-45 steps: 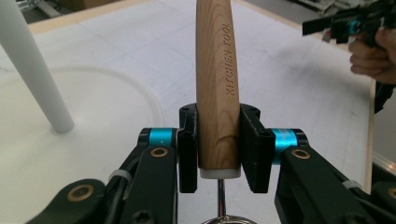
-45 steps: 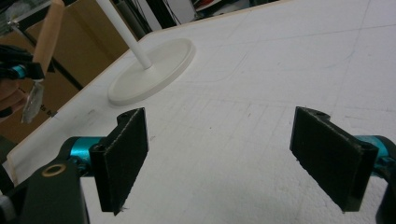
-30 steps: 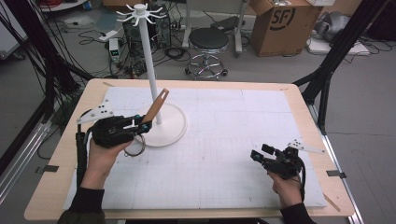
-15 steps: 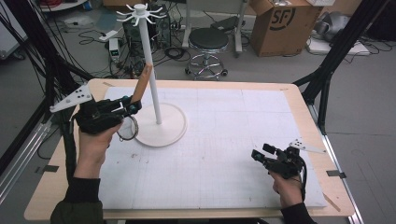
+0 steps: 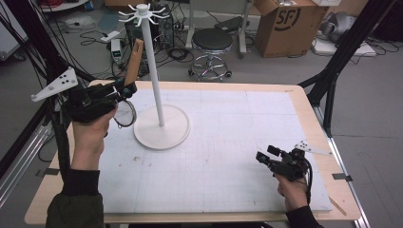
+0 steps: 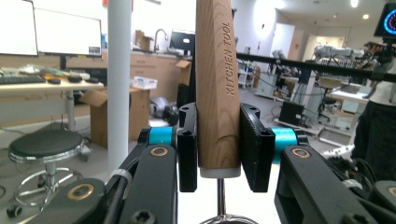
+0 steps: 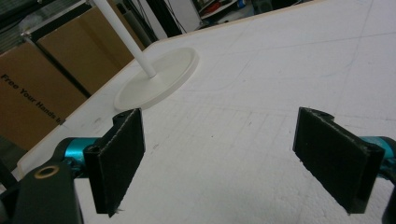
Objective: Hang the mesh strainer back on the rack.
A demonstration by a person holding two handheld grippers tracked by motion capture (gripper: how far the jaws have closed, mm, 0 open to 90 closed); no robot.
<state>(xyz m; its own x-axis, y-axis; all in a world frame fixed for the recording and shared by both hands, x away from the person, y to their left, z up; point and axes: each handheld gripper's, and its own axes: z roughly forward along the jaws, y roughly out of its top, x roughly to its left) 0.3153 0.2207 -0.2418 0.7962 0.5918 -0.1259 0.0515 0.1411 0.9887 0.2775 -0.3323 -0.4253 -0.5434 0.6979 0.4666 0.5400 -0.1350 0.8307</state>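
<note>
The wooden-handled kitchen tool (image 5: 133,61), clamped by its handle in the left claw (image 5: 124,89), now rides higher than a second ago, lifted off the bench (image 5: 228,142) beside the white hook stand (image 5: 151,66), likely for hanging. The right claw (image 5: 264,159), empty, has just opened wide.

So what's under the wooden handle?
A thin metal stem runs down from the handle to a round metal rim. The left gripper covers the rest.

A lab: monitors (image 6: 51,32), cardboard boxes (image 5: 285,26), floor cables (image 5: 90,35).
</note>
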